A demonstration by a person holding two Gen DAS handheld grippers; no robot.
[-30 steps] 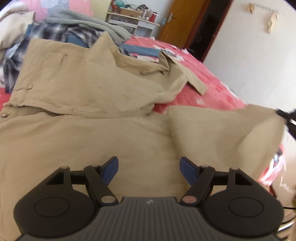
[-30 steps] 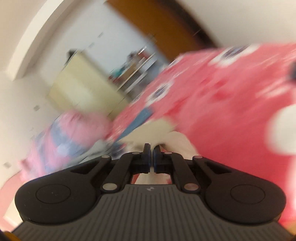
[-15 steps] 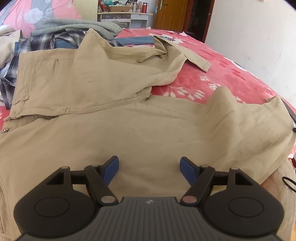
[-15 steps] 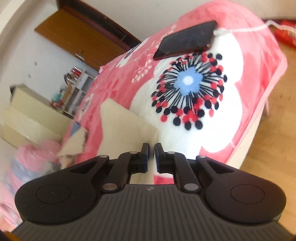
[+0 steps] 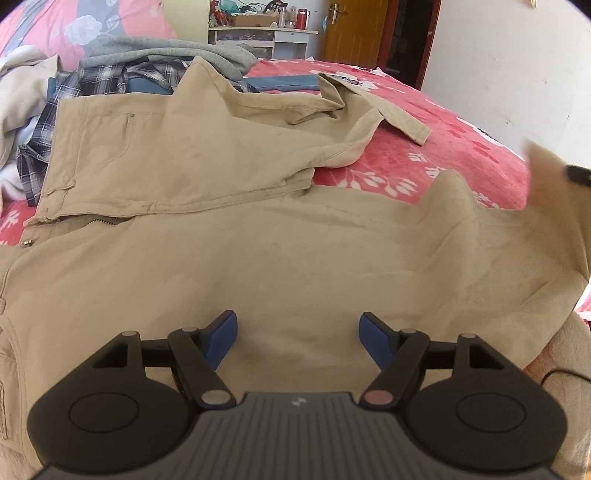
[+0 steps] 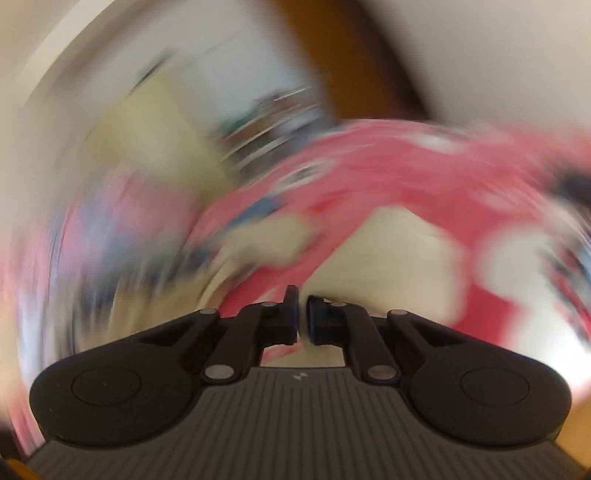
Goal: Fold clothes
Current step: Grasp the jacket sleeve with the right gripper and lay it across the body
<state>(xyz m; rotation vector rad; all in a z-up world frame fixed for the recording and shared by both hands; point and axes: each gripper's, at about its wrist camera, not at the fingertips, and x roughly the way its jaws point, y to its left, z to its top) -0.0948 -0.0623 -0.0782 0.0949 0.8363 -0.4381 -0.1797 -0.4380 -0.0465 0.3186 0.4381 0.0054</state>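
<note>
Khaki trousers (image 5: 295, 240) lie spread across the red bedspread, waistband to the left and the far leg crumpled toward the back. My left gripper (image 5: 297, 332) hovers just over the near leg, open, with nothing between its blue pads. The near leg's end (image 5: 546, 177) is lifted at the right edge, beside a black tip of my right gripper (image 5: 578, 174). The right wrist view is heavily blurred. There my right gripper (image 6: 301, 314) shows only a thin slit between its pads, with tan cloth (image 6: 399, 251) just beyond, and it appears shut on the hem.
A pile with a plaid shirt (image 5: 110, 77), a grey hoodie (image 5: 166, 48) and a blue garment (image 5: 288, 82) lies at the back of the bed (image 5: 424, 155). A shelf (image 5: 258, 33) and a door (image 5: 354, 29) stand behind. A white wall runs along the right.
The near leg went from raised, to laid flat toward the right, to having its end lifted again. The right view has swung and rolled fast from the bed's corner. The left gripper stays open.
</note>
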